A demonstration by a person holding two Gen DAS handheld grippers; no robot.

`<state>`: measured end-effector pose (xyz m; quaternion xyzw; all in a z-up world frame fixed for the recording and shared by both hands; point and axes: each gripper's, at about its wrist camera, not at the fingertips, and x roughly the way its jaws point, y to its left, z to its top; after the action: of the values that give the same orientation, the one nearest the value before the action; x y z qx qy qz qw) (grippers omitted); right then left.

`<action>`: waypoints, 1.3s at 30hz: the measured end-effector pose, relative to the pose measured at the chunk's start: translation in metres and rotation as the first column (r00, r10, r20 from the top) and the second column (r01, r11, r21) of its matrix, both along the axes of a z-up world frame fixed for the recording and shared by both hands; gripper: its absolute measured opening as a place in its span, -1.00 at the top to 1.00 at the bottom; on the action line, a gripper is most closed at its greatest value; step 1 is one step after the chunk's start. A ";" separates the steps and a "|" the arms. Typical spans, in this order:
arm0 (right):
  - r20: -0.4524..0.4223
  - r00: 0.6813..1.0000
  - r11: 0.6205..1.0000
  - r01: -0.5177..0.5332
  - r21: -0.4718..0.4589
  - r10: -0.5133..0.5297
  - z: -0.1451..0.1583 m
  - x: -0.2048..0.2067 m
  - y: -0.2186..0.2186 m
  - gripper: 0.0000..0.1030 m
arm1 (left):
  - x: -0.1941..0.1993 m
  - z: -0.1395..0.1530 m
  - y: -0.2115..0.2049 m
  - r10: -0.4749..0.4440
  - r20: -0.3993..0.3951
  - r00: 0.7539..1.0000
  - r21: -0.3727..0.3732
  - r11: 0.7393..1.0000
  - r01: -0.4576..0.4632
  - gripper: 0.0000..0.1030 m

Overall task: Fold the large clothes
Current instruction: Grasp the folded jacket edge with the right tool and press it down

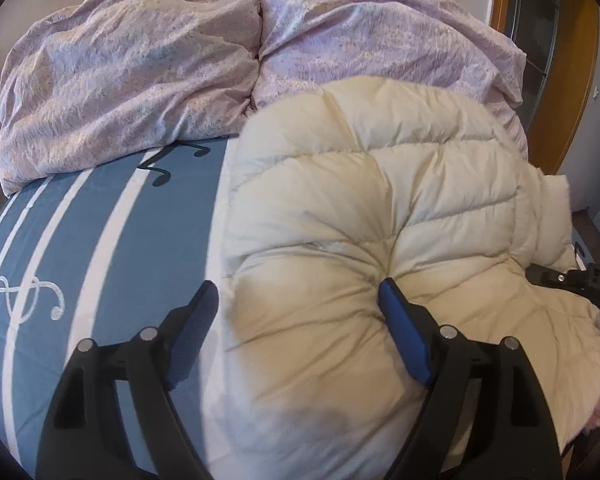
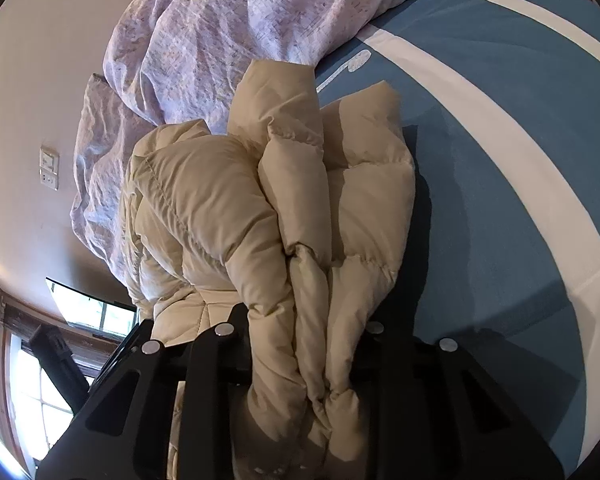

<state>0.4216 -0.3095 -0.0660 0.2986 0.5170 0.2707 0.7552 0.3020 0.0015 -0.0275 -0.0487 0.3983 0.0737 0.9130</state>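
The bed has a blue sheet with white stripes and curly white and black music signs on it. A big cream puffy coat lies on the bed. It is folded over on itself and bunched up. Behind it, at the far end of the bed, a crumpled light purple blanket lies in a heap. The coat touches the blanket. The blanket hangs down over one edge of the bed.
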 end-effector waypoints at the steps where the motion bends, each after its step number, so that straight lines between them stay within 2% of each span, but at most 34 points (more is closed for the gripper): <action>1: -0.001 1.000 1.000 0.002 -0.001 -0.002 0.001 0.001 0.000 0.47 | -0.001 0.002 0.003 0.000 0.000 1.000 0.000 1.000 0.000 -0.61; 8: -0.007 1.000 1.000 0.016 -0.012 -0.016 0.002 0.006 0.002 0.48 | -0.012 0.016 0.045 0.011 -0.004 1.000 -0.085 0.996 -0.012 -0.64; 13: -0.015 0.999 1.000 0.028 -0.005 -0.028 0.000 0.008 0.002 0.48 | -0.006 0.006 0.067 -0.017 -0.054 0.998 -0.205 0.979 0.006 -0.64; 20: -0.021 0.999 1.000 0.026 -0.009 -0.026 -0.001 0.010 0.003 0.48 | 0.002 -0.008 0.061 -0.072 -0.065 0.995 -0.317 0.947 0.047 -0.63; 30: -0.032 0.999 1.000 0.016 -0.002 -0.016 -0.002 0.012 0.004 0.47 | 0.026 -0.031 0.040 -0.126 -0.093 0.988 -0.400 0.913 0.079 -0.66; 34: -0.040 0.999 1.000 0.005 0.017 -0.005 -0.005 0.014 0.003 0.47 | 0.033 -0.037 0.045 -0.135 -0.101 0.986 -0.442 0.894 0.077 -0.66; 39: -0.050 0.999 0.999 -0.009 0.046 0.011 -0.007 0.016 0.002 0.47 | 0.042 -0.046 0.053 -0.152 -0.104 0.983 -0.529 0.845 0.075 -0.62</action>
<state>0.4375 -0.3079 -0.0729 0.3197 0.5309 0.2786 0.7337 0.3436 0.0545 -0.0733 -0.2658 0.4692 -0.0885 0.8375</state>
